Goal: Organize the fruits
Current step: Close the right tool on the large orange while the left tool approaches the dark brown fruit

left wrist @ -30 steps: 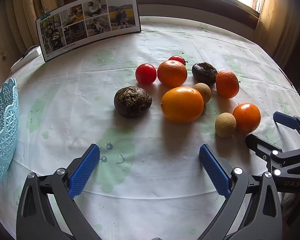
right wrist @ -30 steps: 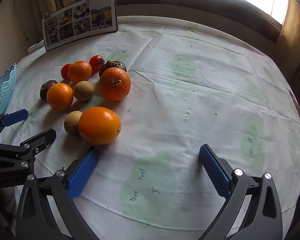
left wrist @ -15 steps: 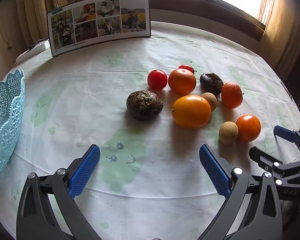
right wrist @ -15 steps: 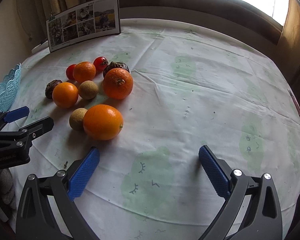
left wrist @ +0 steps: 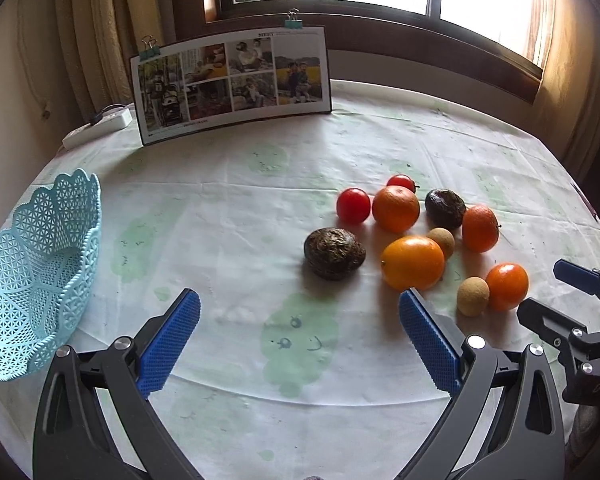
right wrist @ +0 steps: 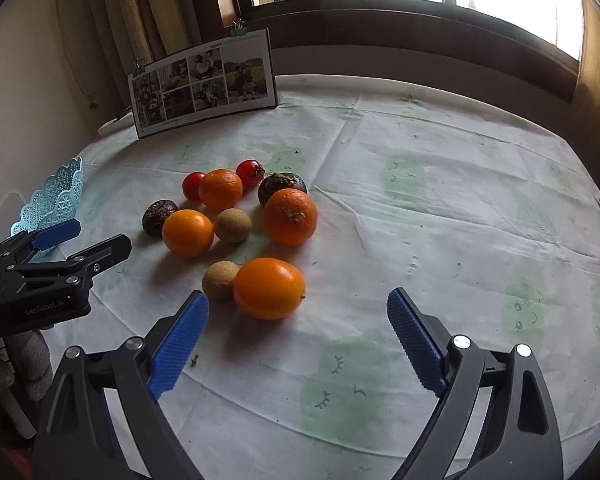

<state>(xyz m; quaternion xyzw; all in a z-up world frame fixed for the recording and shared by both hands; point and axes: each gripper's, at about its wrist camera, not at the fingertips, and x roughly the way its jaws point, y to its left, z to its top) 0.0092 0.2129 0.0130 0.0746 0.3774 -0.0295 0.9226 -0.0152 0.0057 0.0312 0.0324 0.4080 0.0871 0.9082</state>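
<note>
Left gripper [left wrist: 299, 334]: jaws spread wide, empty, above bare tablecloth [left wrist: 240, 208] short of the fruit. Right gripper [right wrist: 298, 334]: likewise spread and empty, nearest orange [right wrist: 269, 288] just ahead. Fruit: loose cluster of oranges, two tomatoes [left wrist: 353, 205], two dark wrinkled fruits [left wrist: 334, 253] and two small tan ones [right wrist: 232, 225], right of table centre. Blue lattice basket [left wrist: 32, 280]: empty at left edge, seen whole from left camera only; right camera catches only its rim. Photo card [left wrist: 232, 82] stands behind.

Pale blue lattice-pattern basket [left wrist: 40, 280], white desk [left wrist: 240, 208] cloth with faint green cartoon blotches, four oranges [left wrist: 413, 263] bright orange, two tomatoes [left wrist: 353, 205] red, two dark brown wrinkled fruits [left wrist: 334, 253], two tan round fruits [left wrist: 473, 296], blue ribbed pads on black jaws.
</note>
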